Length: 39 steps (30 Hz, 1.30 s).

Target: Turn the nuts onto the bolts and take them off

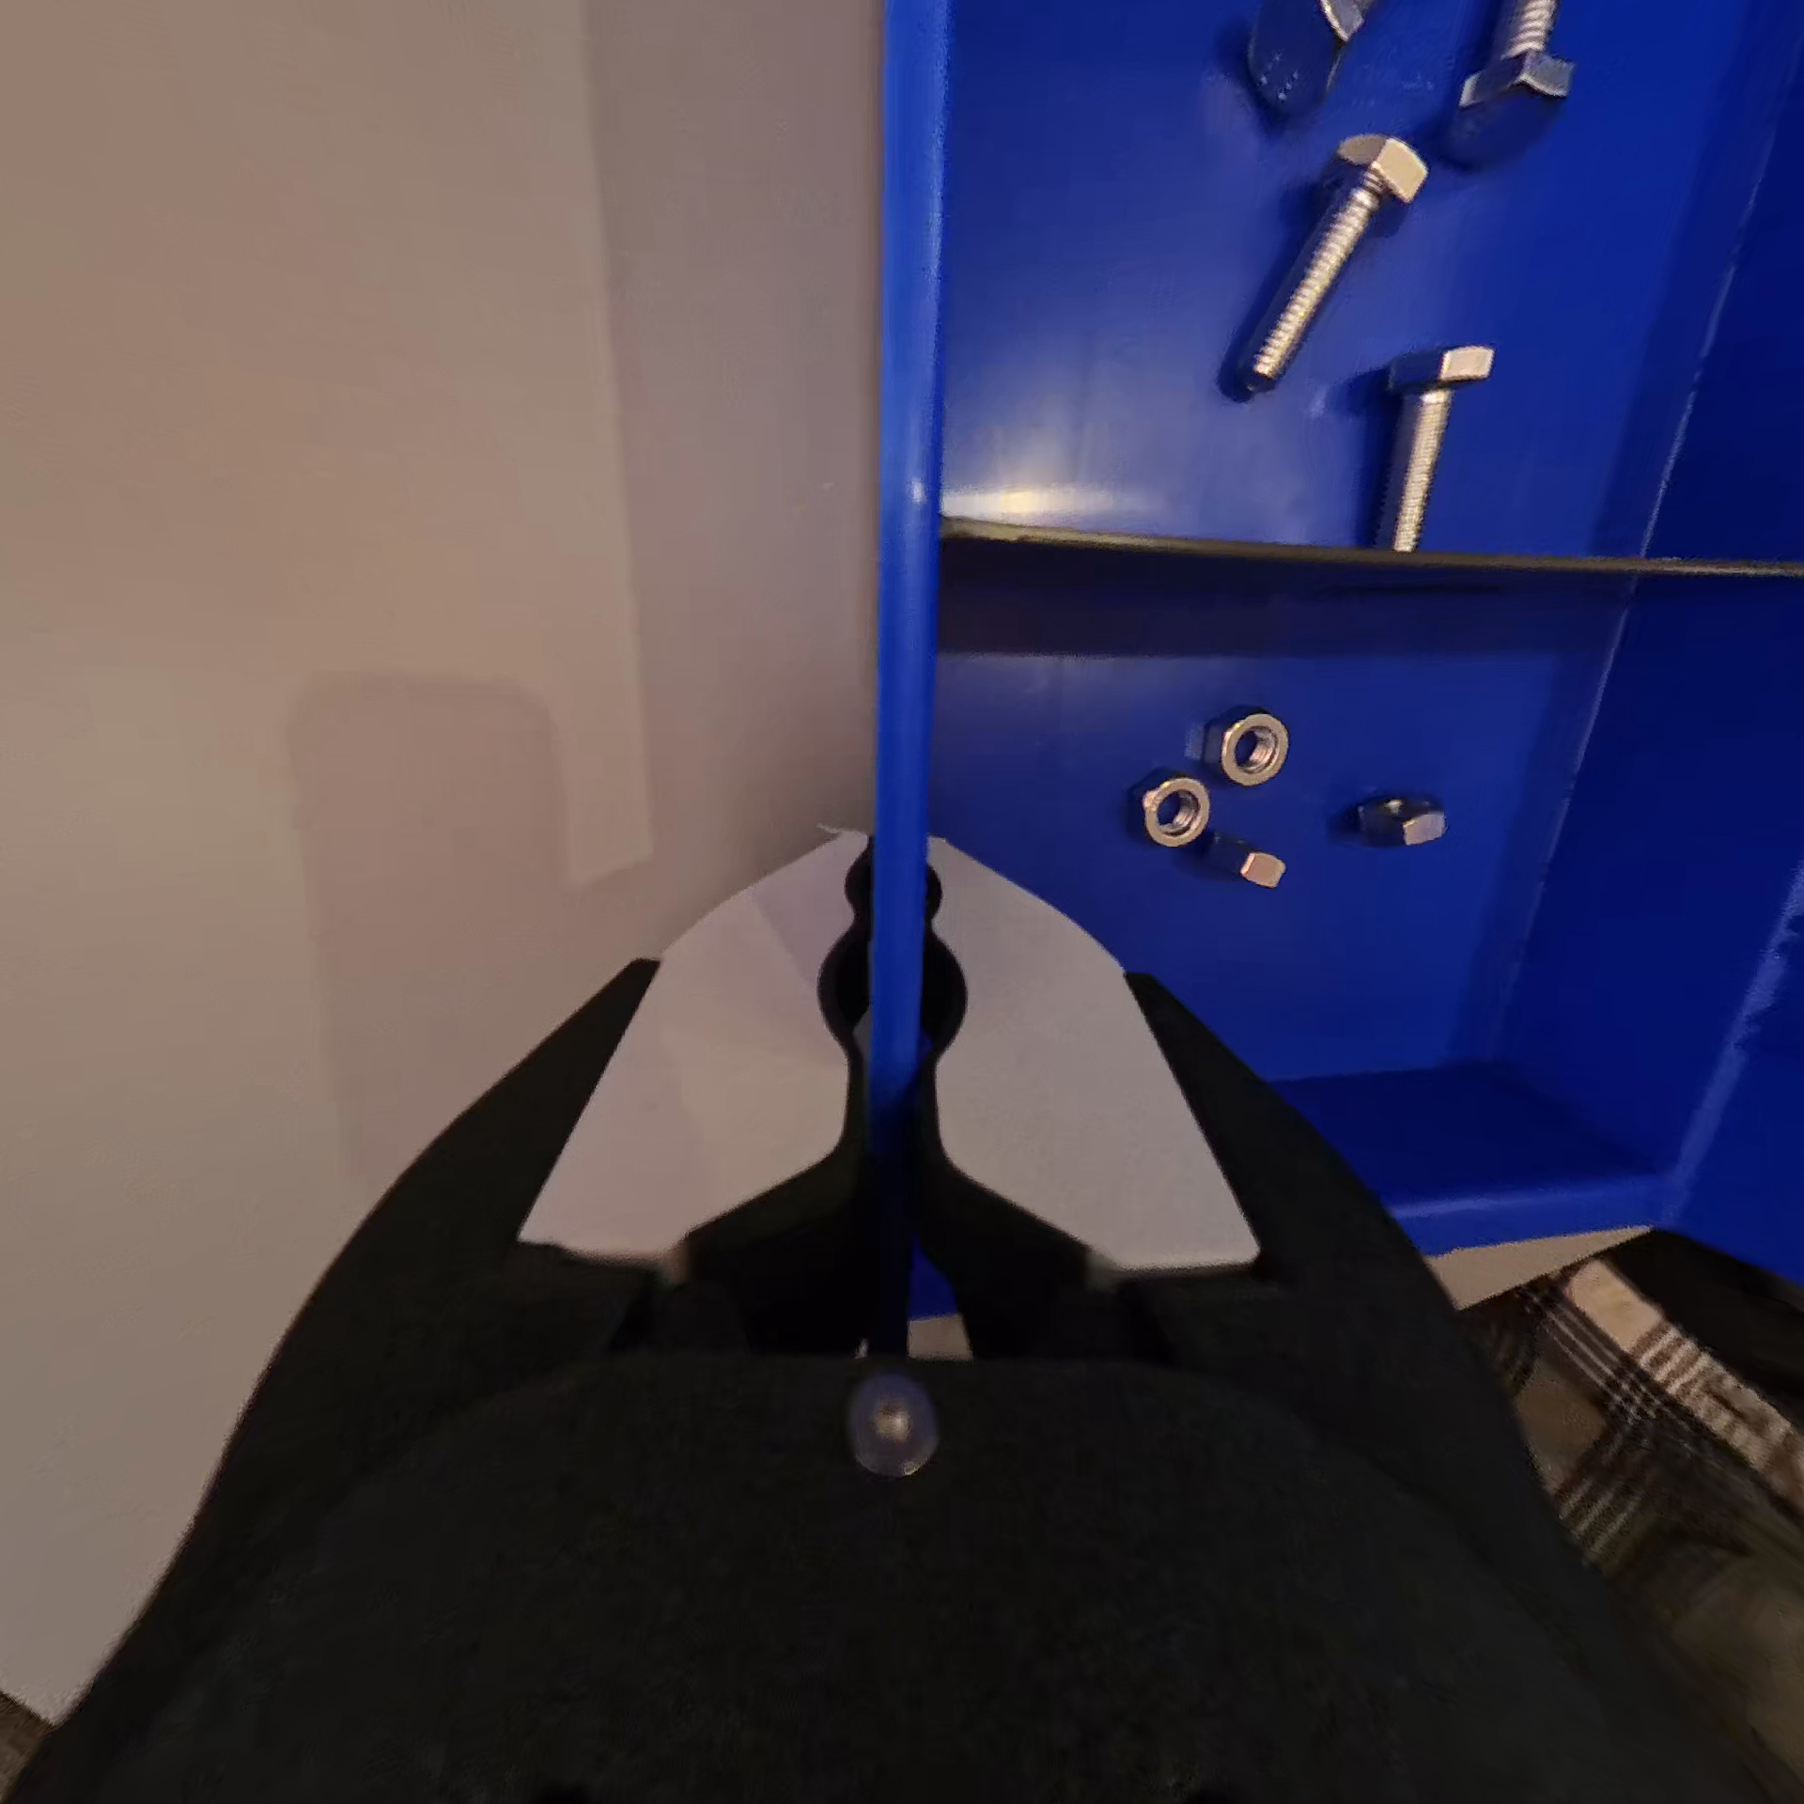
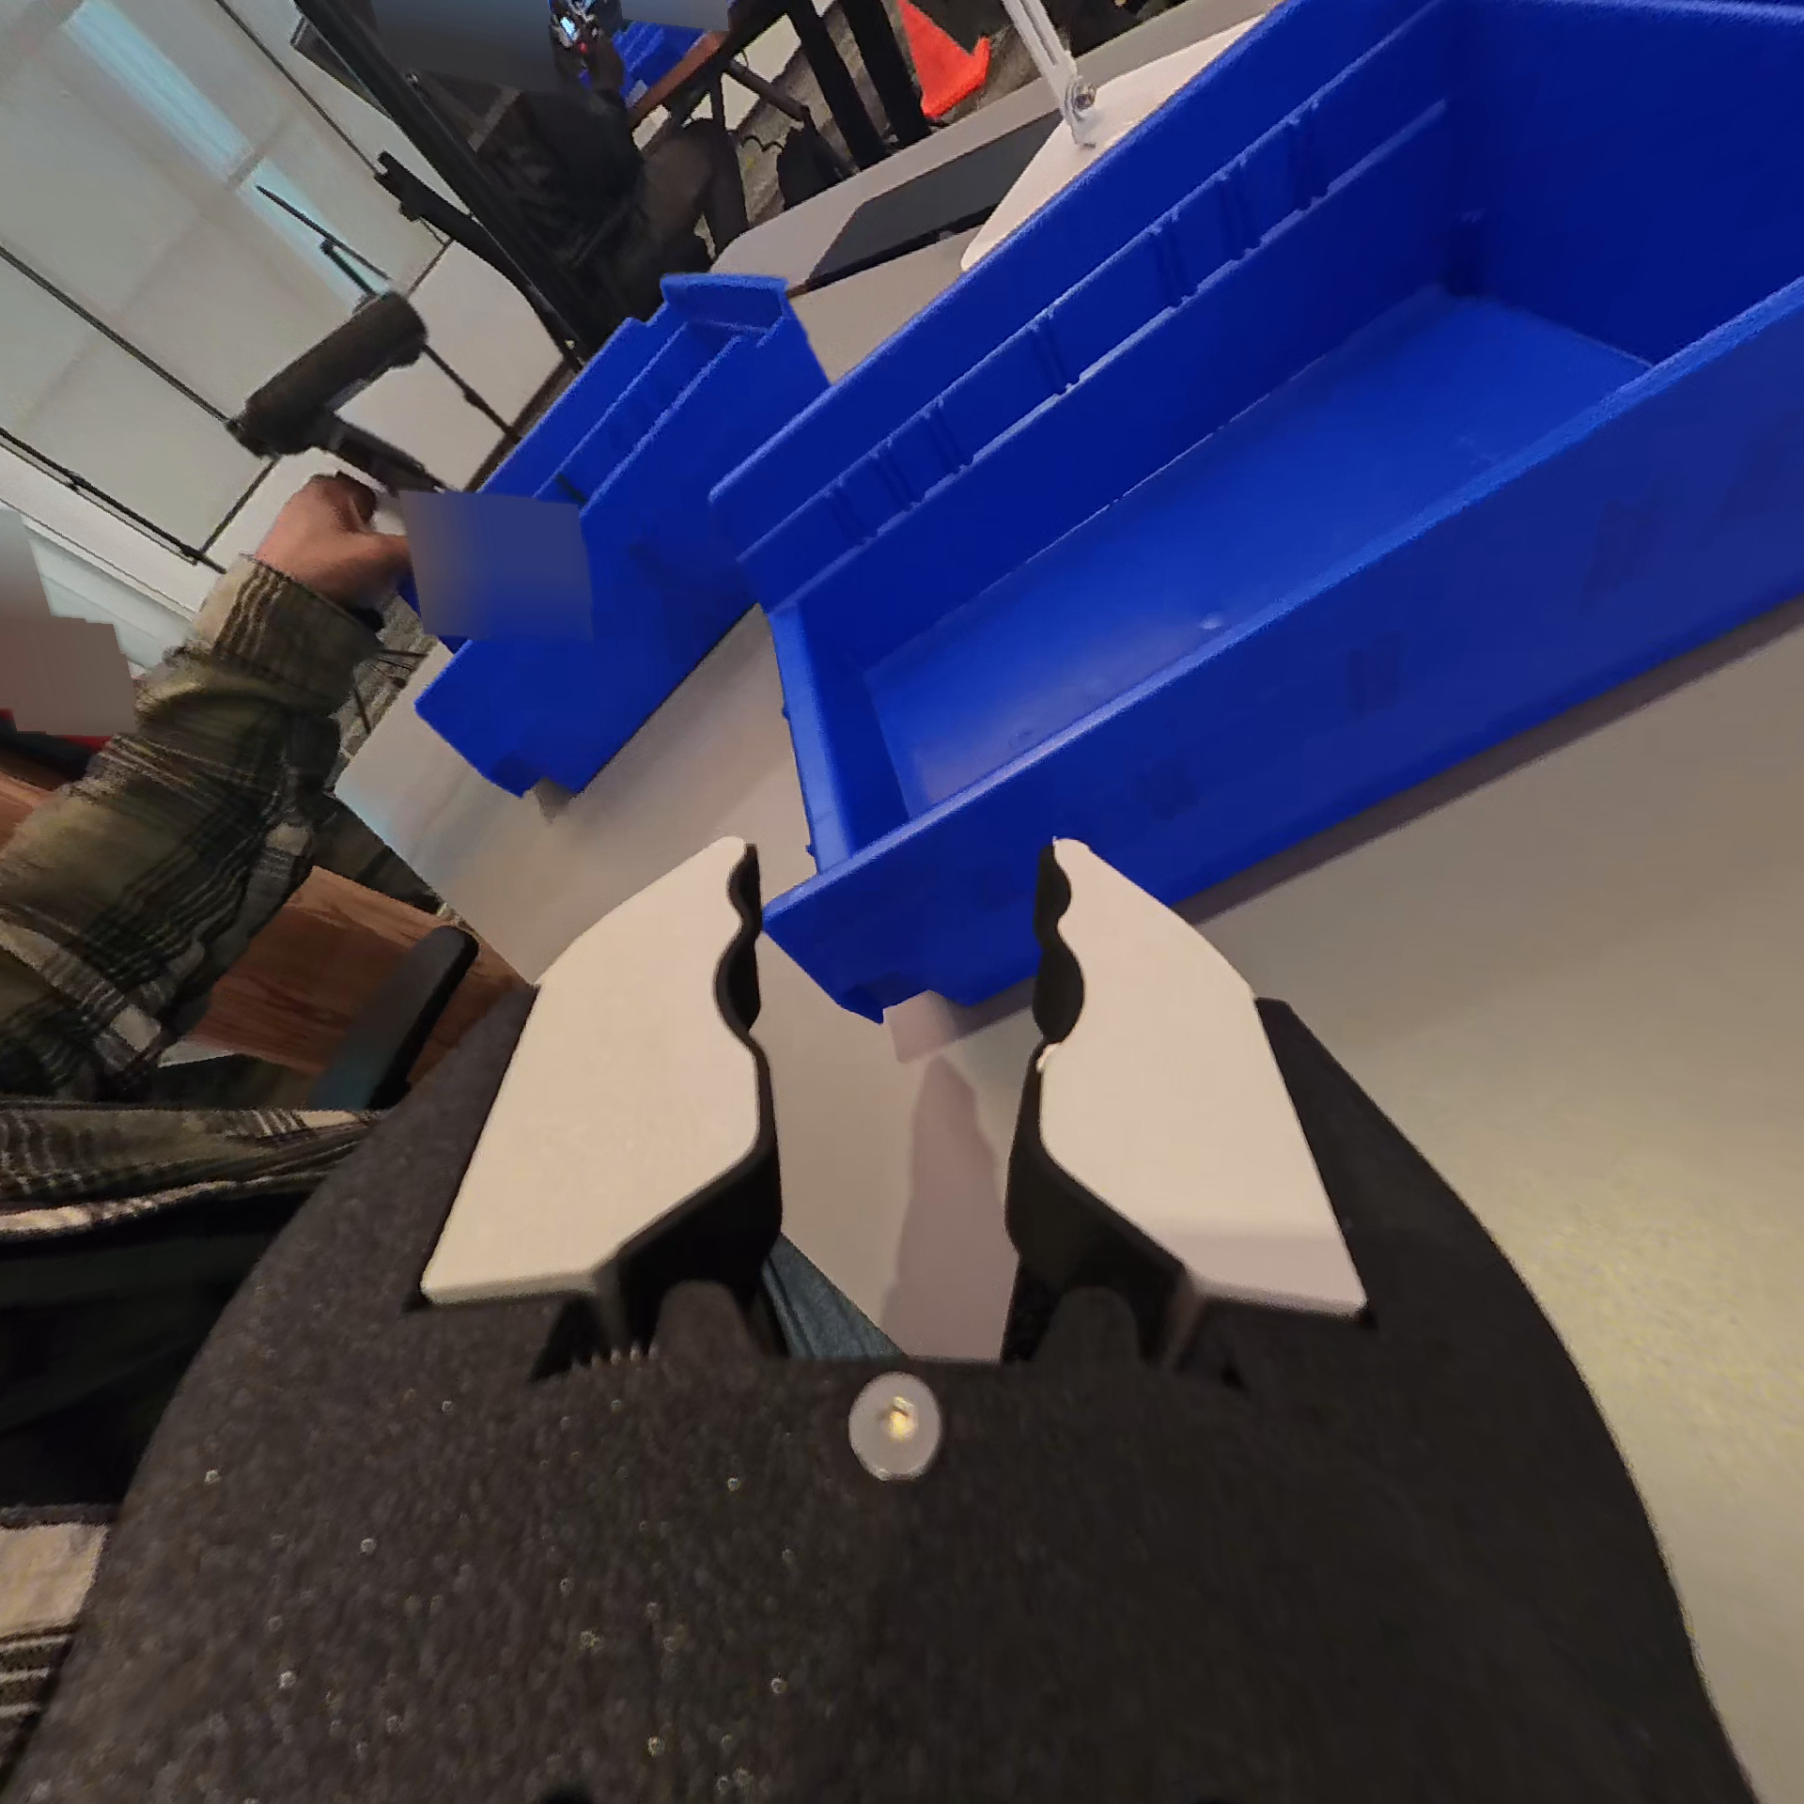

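The left gripper point(image 1: 893, 883) is clamped on the bin wall point(image 1: 903, 635); nuts point(image 1: 1215, 781) lie just inside it, bolts point(image 1: 1367, 293) beyond the divider point(image 1: 1367, 558). The right gripper point(image 2: 893, 869), agape and empty, should be brought in squarely onto one nut

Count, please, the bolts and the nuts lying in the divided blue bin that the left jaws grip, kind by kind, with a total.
Bolts, compartment beyond the black divider of the blue bin: 4, two cut off by the picture's top edge
Nuts, nearer compartment: 4
Total: 8
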Each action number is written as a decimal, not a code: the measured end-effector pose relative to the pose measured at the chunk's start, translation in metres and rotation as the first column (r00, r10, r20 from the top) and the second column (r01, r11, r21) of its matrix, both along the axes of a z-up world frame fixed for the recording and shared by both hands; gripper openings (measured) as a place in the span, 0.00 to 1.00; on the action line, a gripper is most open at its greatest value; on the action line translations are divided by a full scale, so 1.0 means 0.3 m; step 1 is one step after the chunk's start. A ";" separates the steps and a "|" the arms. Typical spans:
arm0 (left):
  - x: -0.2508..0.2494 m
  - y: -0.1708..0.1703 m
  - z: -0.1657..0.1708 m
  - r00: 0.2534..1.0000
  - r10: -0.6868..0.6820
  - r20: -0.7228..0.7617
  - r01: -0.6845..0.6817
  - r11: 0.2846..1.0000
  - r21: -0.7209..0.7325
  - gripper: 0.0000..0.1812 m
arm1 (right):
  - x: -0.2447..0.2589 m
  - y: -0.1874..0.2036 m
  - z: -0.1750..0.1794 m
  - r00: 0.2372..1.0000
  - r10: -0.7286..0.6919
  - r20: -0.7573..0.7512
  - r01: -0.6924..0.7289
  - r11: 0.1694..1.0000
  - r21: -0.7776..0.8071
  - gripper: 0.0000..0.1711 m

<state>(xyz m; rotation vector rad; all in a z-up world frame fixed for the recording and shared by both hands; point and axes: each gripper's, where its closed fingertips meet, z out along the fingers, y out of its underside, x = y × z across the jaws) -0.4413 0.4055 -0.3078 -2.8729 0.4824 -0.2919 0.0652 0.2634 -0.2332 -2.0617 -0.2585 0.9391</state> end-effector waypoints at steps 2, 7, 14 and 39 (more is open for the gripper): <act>-0.054 -0.015 0.001 0.999 0.036 0.000 -0.036 0.999 0.004 0.03 | 0.000 0.000 -0.002 1.000 0.006 -0.007 -0.006 1.000 0.000 0.31; -0.263 -0.062 0.004 0.982 0.186 -0.004 -0.186 0.982 0.009 0.03 | 0.004 -0.001 -0.017 1.000 0.014 -0.012 -0.014 1.000 -0.004 0.31; -0.609 -0.171 0.007 0.916 0.402 -0.006 -0.402 0.916 0.010 0.03 | 0.023 0.001 -0.029 1.000 0.002 -0.025 -0.002 1.000 -0.011 0.31; -0.858 -0.191 0.008 0.926 0.377 -0.009 -0.377 0.926 0.012 0.03 | -0.019 -0.007 -0.014 1.000 0.020 0.001 -0.020 1.000 -0.022 0.31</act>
